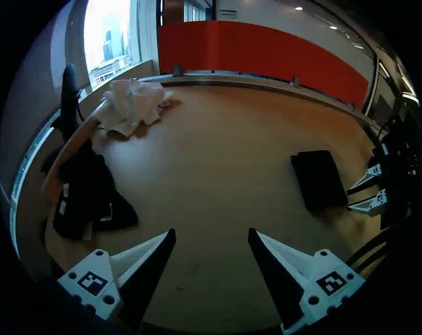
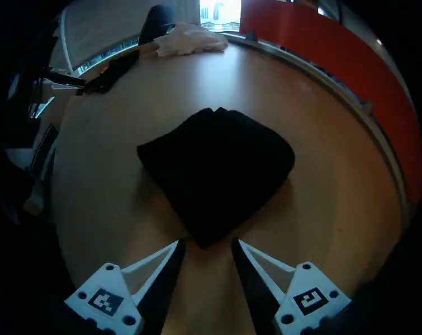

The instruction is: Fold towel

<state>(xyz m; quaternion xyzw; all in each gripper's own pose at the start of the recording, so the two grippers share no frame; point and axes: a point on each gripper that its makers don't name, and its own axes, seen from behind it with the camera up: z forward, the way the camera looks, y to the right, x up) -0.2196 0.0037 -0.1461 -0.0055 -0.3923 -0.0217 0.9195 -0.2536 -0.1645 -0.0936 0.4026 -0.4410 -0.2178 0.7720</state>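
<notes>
- Left gripper view: the left gripper (image 1: 211, 234) hangs low over the near part of the wooden table (image 1: 211, 156). Its two fingers are spread wide, with nothing between them.
- The towel (image 1: 319, 180), black and folded into a compact rectangle, lies flat on the table to the right, well apart from the left gripper.
- The right gripper (image 1: 348, 201) sits at the towel's right edge, its fingers parted and pointing at the towel. Whether they touch the cloth cannot be told.
- A crumpled white cloth (image 1: 129, 103) lies at the far left of the table. A dark garment (image 1: 88, 195) drapes over the table's left edge, nearer.
- A black chair (image 1: 70, 97) stands beyond the left edge beside a bright window (image 1: 107, 39). A red partition (image 1: 261, 53) runs along the far side.
- Right gripper view: the right gripper (image 2: 208, 245) is low over the table (image 2: 333, 212), its fingers held a narrow gap apart and pinching nothing.
- The towel (image 2: 219, 167) lies directly ahead of the fingers. One corner points into the gap between the tips and ends just at it; contact cannot be told.
- The white cloth (image 2: 188, 39) lies at the far end of the table, with the dark garment (image 2: 113, 70) to its left and the chair (image 2: 157, 19) behind them. The red partition (image 2: 345, 72) borders the right side.
</notes>
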